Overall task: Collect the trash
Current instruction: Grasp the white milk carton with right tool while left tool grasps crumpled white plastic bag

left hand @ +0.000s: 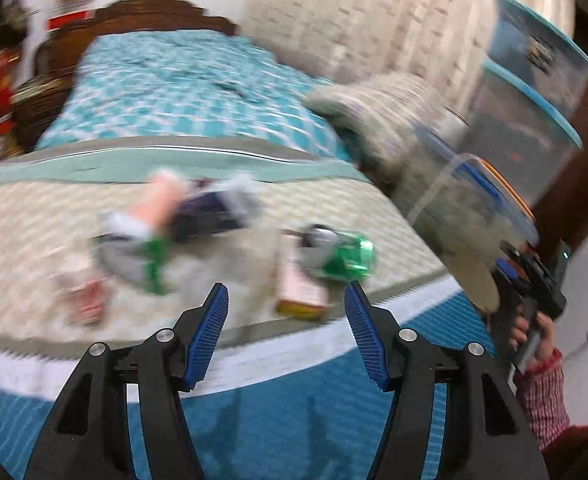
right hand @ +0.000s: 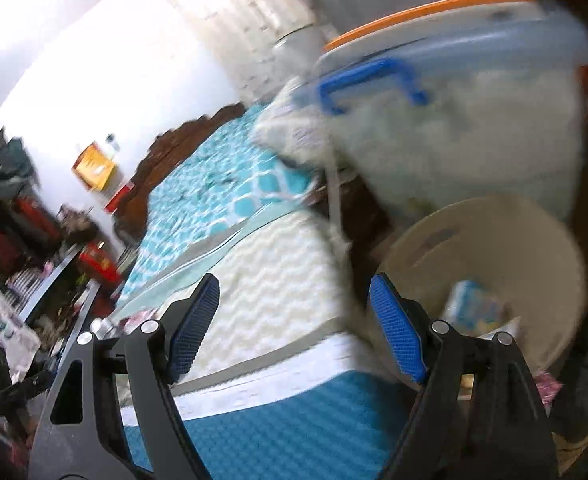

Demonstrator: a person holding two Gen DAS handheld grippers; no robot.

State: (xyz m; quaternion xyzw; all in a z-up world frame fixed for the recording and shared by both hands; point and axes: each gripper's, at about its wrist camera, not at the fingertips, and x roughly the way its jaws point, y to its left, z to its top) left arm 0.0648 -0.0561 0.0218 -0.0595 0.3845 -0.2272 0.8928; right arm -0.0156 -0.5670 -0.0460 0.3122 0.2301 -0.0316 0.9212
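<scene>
Trash lies on the foot of the mattress point(left hand: 34, 216) in the blurred left wrist view: a green can point(left hand: 339, 254), a flat pink and yellow box point(left hand: 299, 292), a dark wrapper point(left hand: 210, 216), a green bottle point(left hand: 156, 260) and a small red and white piece point(left hand: 88, 304). My left gripper point(left hand: 286, 306) is open and empty, just short of the can and box. My right gripper point(right hand: 294, 320) is open and empty beside a beige bin point(right hand: 489, 276) holding a light blue packet point(right hand: 471, 306). The bin also shows in the left wrist view point(left hand: 469, 276).
A bed with a teal patterned cover point(left hand: 182, 92) and wooden headboard point(left hand: 154, 12). Stacked clear storage boxes with blue and orange lids point(right hand: 453, 92) stand by the bin. A folded blanket point(left hand: 377, 108) lies at the bed's right. Cluttered shelves point(right hand: 34, 260) are at the left.
</scene>
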